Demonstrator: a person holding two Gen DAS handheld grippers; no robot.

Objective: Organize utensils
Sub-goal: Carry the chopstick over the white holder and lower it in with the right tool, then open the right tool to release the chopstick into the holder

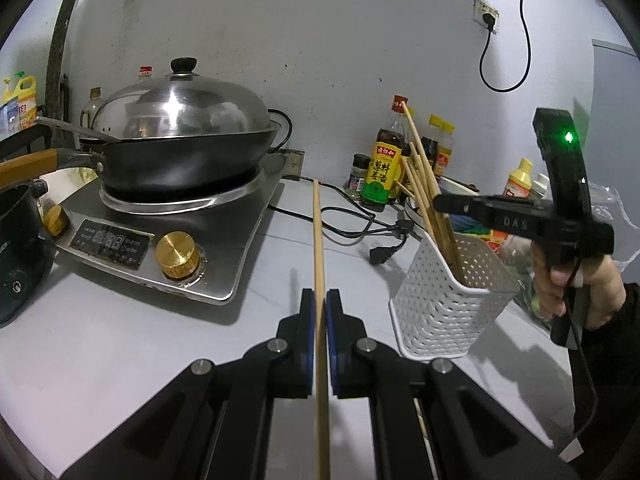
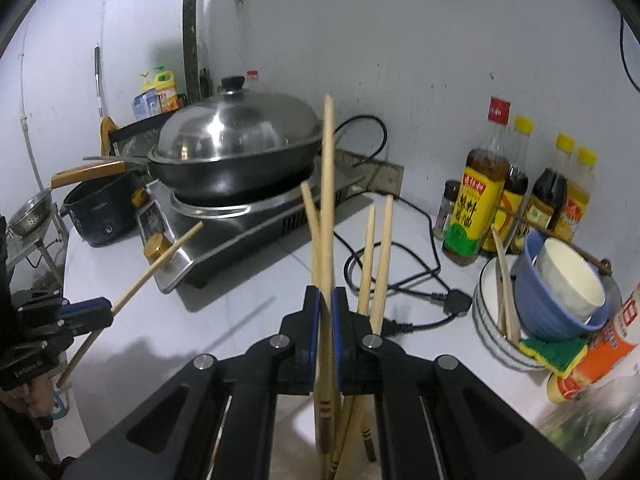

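At the far left of the counter [image 1: 120, 344] a dark electric pot [image 1: 18, 248] stands beside the induction cooker [image 1: 224, 248], which carries a black wok [image 1: 180, 160] under a domed steel lid [image 1: 180, 108].

Next comes the left gripper [image 1: 320, 312], clenched on a single chopstick [image 1: 319, 240]: its blue pads press the stick from both sides, and the stick runs straight forward above the counter, its tip pointing toward the cooker's far corner. In the right wrist view the same gripper [image 2: 110, 312] sits at the left edge with that chopstick [image 2: 160, 264] angled up toward the cooker's gold knob [image 2: 157, 245].

A black power cord [image 1: 360, 232] loops across the counter between the cooker and the white perforated basket [image 1: 444, 304], where several chopsticks [image 1: 424, 184] stand leaning left.

Over the basket, the right gripper [image 2: 326, 312] grips one upright chopstick [image 2: 329, 200] between its pads; the lower end is among the other sticks, though whether it touches the basket floor cannot be told.

Behind stand sauce bottles [image 2: 476, 200], and at the far right stacked bowls [image 2: 560, 296] with a green-and-yellow sponge [image 2: 554, 354].
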